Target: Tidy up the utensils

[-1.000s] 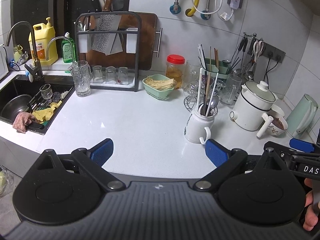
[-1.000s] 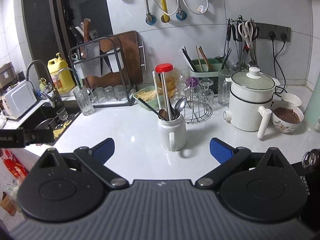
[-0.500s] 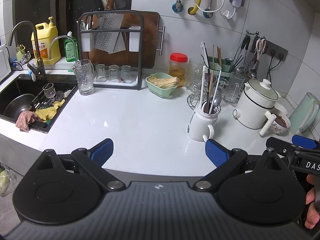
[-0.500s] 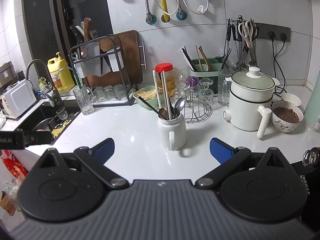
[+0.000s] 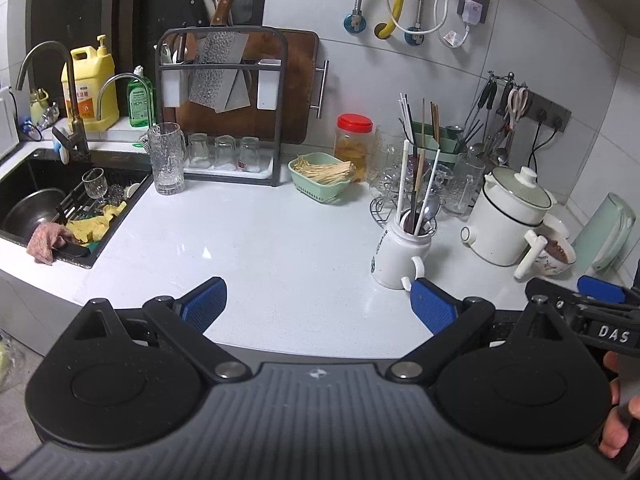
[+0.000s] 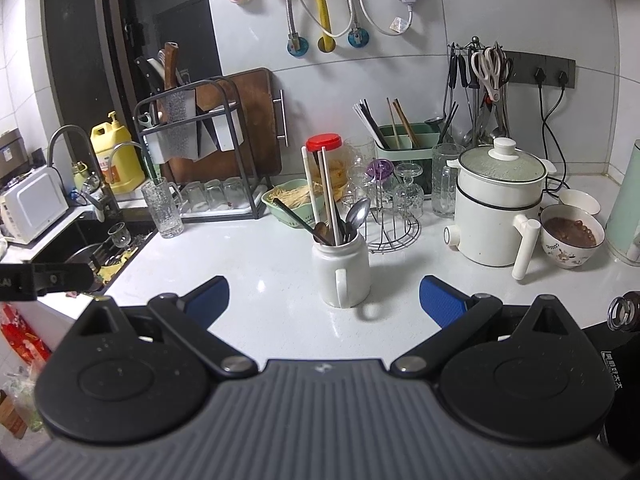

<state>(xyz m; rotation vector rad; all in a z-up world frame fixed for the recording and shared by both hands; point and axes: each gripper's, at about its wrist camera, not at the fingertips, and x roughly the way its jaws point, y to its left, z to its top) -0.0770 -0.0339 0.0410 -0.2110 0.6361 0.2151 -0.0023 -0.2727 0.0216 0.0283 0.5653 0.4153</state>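
The left gripper (image 5: 318, 300) is held level over the near edge of the white countertop (image 5: 260, 240), its jaws spread wide and nothing gripped between the blue pads (image 5: 204, 300). The right gripper (image 6: 324, 300) is likewise held low at the near edge, jaws wide apart and empty. In the left wrist view, part of the right gripper and some fingers of the person's hand (image 5: 616, 432) are seen at the right border.

Just beyond the jaws, a white mug (image 6: 341, 270) is stood upright towards the right half of the countertop, its handle turned to the near edge. It is filled with utensils (image 6: 340, 216): two long white chopsticks, a pale stick, a metal spoon, a dark spoon and a dark handle leaning left.

Behind the mug, a wire glass stand (image 6: 394, 236) is seen, and a green basket (image 5: 322, 178) is filled with pale strands. A green caddy (image 6: 404, 140) at the back edge is loaded with chopsticks. A white lidded pot (image 6: 496, 216) and a bowl (image 6: 570, 238) of brown food are placed at the right. A dish rack (image 5: 220, 120) holding knives and upturned glasses is set at the back left beside the sink (image 5: 40, 200).
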